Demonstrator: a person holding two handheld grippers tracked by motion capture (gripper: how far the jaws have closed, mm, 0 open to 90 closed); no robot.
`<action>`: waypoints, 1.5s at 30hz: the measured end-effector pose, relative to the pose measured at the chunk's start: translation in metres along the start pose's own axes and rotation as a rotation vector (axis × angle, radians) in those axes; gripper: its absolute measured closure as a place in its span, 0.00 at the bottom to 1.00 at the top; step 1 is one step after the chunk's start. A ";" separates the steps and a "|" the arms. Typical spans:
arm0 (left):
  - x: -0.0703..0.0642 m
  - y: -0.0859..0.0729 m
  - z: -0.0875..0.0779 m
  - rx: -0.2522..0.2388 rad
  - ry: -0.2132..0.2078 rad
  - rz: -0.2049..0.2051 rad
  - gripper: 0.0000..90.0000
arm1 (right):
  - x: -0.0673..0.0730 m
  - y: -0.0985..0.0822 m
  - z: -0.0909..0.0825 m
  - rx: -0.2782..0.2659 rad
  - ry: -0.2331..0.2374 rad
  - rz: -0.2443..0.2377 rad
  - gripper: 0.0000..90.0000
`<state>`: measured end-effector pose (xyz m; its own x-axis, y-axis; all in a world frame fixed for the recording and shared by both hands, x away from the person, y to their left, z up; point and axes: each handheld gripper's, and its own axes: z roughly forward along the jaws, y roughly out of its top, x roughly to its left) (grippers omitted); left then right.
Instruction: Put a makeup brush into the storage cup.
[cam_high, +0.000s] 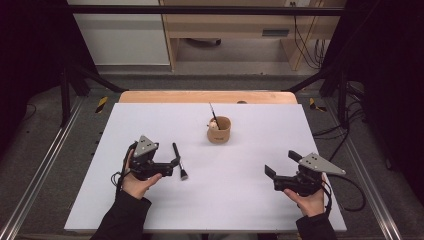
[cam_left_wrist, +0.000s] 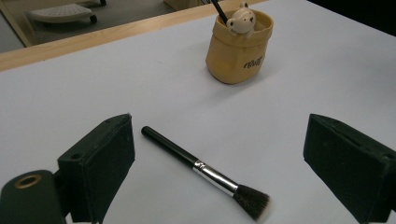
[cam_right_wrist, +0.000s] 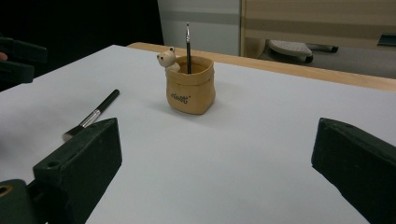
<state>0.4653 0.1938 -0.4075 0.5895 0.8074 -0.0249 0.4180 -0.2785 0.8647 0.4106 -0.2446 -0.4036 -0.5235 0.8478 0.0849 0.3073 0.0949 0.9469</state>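
My left gripper (cam_left_wrist: 219, 163) hovers with jaws apart over the brush (cam_left_wrist: 205, 171), lying toward the surface's (cam_high: 240, 200) left edge; my right gripper (cam_right_wrist: 215, 177) gapes too. The pot (cam_high: 219, 130) near the far edge holds a thin brush (cam_right_wrist: 187, 46)

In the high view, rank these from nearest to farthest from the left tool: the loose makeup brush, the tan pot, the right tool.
1. The makeup brush, lying just off the left tool, at its jaw tips.
2. The tan pot, farther back, mid-table.
3. The right tool, across the table on the person's right.
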 end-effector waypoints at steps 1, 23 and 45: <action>0.000 0.000 0.000 0.000 0.000 0.000 0.09 | 0.000 0.000 0.000 0.000 0.000 0.000 0.03; -0.004 -0.013 0.036 0.113 0.063 -0.036 0.13 | 0.001 -0.001 0.002 0.002 0.004 0.007 0.03; -0.009 -0.026 0.068 0.249 0.091 -0.039 0.31 | 0.001 -0.002 0.003 0.012 0.011 0.001 0.03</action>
<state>0.4961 0.1584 -0.4637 0.5091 0.8607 -0.0009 0.6031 -0.3560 0.7138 0.4121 -0.2422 -0.4062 -0.5317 0.8422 0.0897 0.3176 0.1000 0.9430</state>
